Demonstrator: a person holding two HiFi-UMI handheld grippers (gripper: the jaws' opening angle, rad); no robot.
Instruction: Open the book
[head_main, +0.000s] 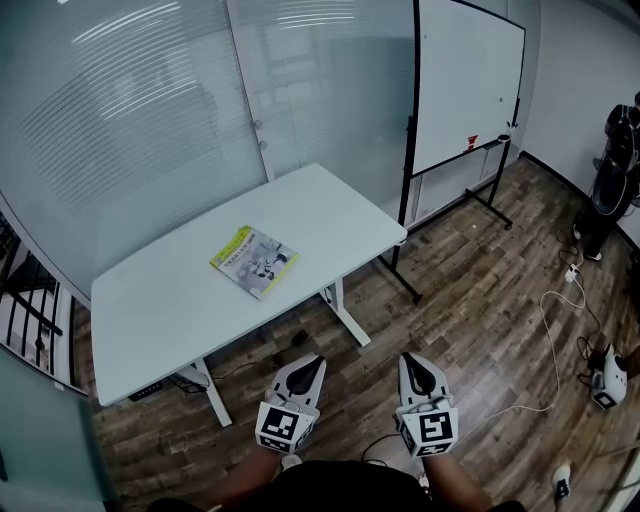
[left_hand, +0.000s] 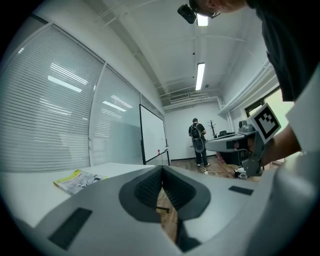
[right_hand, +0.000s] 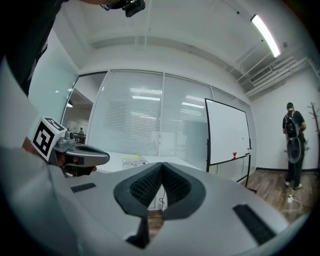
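A closed book with a yellow-green and white cover lies flat near the middle of the white table. It also shows in the left gripper view as the book at the left, and small in the right gripper view as the book on the tabletop. My left gripper and right gripper hang side by side over the wooden floor, short of the table's near edge and well apart from the book. Both are shut with nothing between the jaws; the left gripper and right gripper each show pads meeting at the tip.
A whiteboard on a wheeled stand is to the table's right. Glass walls with blinds run behind it. A person stands at the far right. Cables and a small white device lie on the wooden floor.
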